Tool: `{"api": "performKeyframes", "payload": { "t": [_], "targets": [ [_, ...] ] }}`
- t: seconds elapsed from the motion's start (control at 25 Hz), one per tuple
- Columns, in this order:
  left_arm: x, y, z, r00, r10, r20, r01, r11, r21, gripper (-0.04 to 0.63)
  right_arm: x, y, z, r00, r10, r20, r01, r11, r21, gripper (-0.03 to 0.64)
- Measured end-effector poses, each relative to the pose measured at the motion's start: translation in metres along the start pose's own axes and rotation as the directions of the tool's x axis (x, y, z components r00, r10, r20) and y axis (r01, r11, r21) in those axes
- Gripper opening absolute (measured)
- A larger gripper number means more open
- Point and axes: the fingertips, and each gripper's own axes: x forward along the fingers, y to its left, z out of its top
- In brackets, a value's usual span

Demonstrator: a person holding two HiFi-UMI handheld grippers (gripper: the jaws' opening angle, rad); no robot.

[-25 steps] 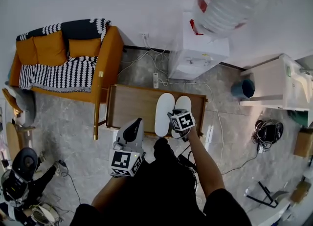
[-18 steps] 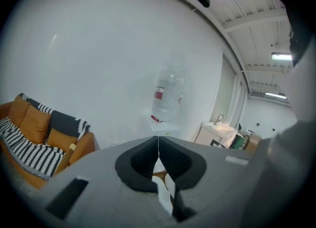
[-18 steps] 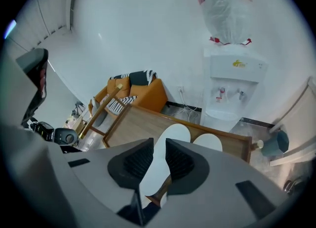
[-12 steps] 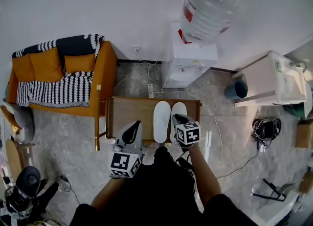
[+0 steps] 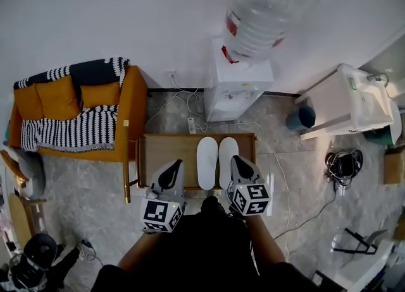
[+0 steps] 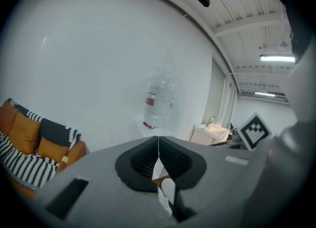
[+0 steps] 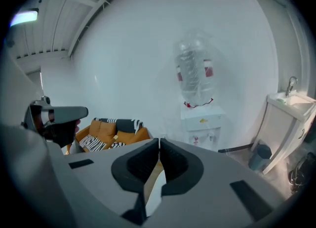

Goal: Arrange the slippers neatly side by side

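Observation:
Two white slippers lie side by side, toes toward the wall, on a low wooden table: the left slipper and the right slipper. My left gripper hovers over the table's near edge, left of the pair, shut with nothing in it. My right gripper hangs just right of the right slipper's heel; its jaws are closing and their tips meet with nothing between them. In the left gripper view the jaw tips touch, and a slipper shows below them. The right gripper view shows closed tips.
An orange sofa with a striped throw stands left of the table. Behind the table is a white water dispenser with a big bottle. A white sink cabinet, a dark bin and floor cables are at right.
My right gripper has drawn back from the right slipper toward me, and its jaws have gone from open to shut. The left gripper has hardly moved.

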Motion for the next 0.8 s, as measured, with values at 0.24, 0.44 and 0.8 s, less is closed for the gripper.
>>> {"api": "performKeyframes", "payload": {
  "t": [0.24, 0.44, 0.8],
  "targets": [
    [-0.002, -0.002, -0.003, 1.0, -0.002, -0.003, 0.002, 1.0, -0.001, 0.017, -0.051, 0.025, 0.021, 0.987, -0.006, 0.162, -0.003, 0.998, 0.058, 0.012],
    [-0.001, -0.005, -0.004, 1.0, -0.016, -0.004, 0.016, 1.0, 0.007, 0.018, -0.066, 0.045, 0.013, 0.984, 0.033, 0.176, -0.049, 0.995, 0.085, 0.012],
    [-0.004, -0.014, -0.008, 0.999, -0.033, -0.01, 0.033, 0.999, 0.017, 0.017, -0.067, 0.052, 0.003, 0.987, 0.042, 0.153, -0.052, 0.997, 0.057, 0.011]
  ]
}}
